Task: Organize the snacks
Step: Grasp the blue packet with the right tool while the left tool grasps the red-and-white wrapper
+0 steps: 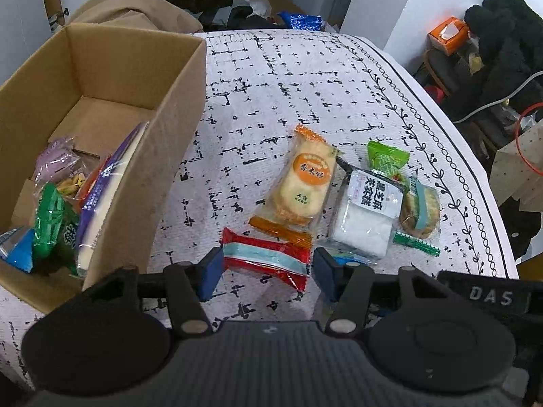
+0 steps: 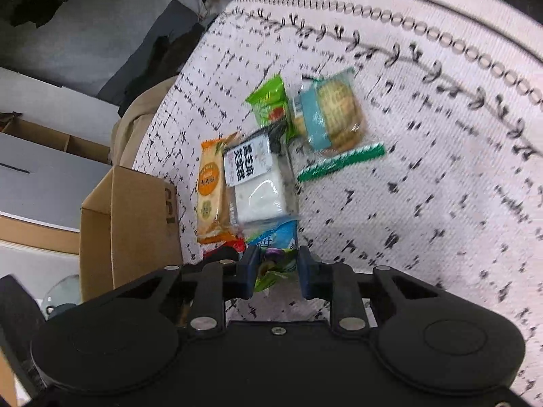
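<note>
In the left wrist view my left gripper [image 1: 266, 271] is open, its blue pads on either side of a red snack packet [image 1: 266, 259] lying on the patterned tablecloth [image 1: 271, 84]. Beyond lie an orange rice cracker pack [image 1: 303, 183], a white cake pack [image 1: 364, 213], a green packet [image 1: 387, 159] and a biscuit pack [image 1: 419, 208]. A cardboard box [image 1: 163, 142] at the left holds several snacks. In the right wrist view my right gripper [image 2: 276, 269] is shut on a green and purple snack packet [image 2: 273, 266], near the same pile and the box [image 2: 135, 220].
The table's far and right edges drop off to clutter: dark clothes [image 1: 502, 44], an orange box [image 1: 446, 32], a paper bag [image 1: 522, 169]. A beige coat [image 1: 135, 13] lies behind the box. A blue packet [image 2: 276, 234] lies by my right gripper.
</note>
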